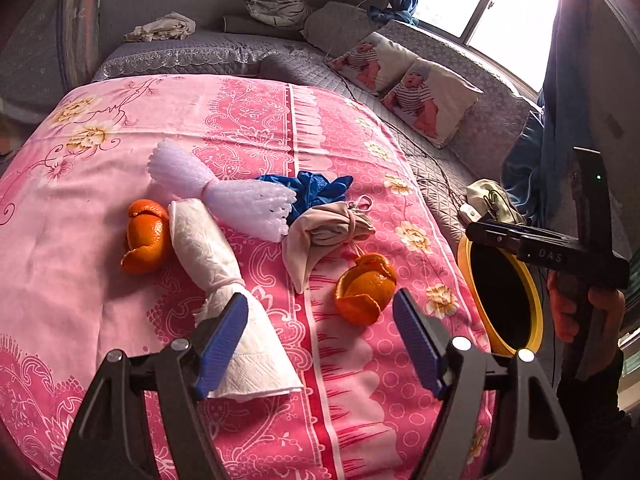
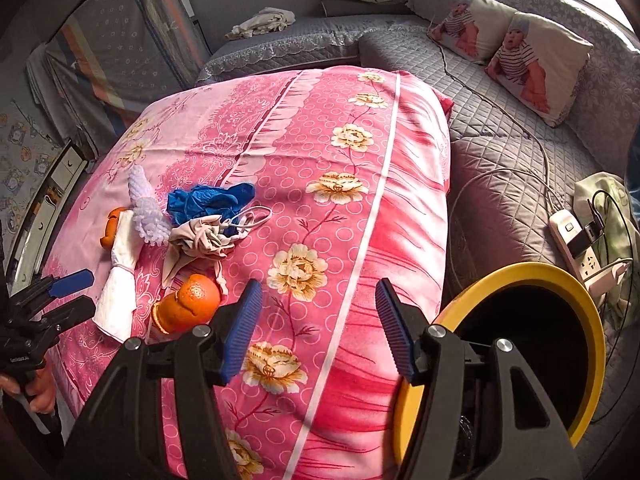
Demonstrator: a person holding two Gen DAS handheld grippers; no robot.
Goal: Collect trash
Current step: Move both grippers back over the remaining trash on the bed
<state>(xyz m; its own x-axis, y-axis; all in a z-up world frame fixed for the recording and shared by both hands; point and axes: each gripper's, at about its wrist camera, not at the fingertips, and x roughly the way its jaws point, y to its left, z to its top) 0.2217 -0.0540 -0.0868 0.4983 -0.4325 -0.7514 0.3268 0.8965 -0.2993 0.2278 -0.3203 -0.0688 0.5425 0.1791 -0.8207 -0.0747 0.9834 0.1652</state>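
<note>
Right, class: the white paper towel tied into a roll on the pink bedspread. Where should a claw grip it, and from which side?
Grip the paper towel at its pinched, tied waist, the narrowest part, coming from above with the fingers straddling it crosswise. It lies flat on the bedspread, and the left claw, open and empty, is nearest.

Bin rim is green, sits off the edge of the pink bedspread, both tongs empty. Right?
Not quite: the bin rim is yellow, clear in the right wrist view. The rest holds: it sits off the pink bedspread, and the left tongs and right tongs are empty.
</note>
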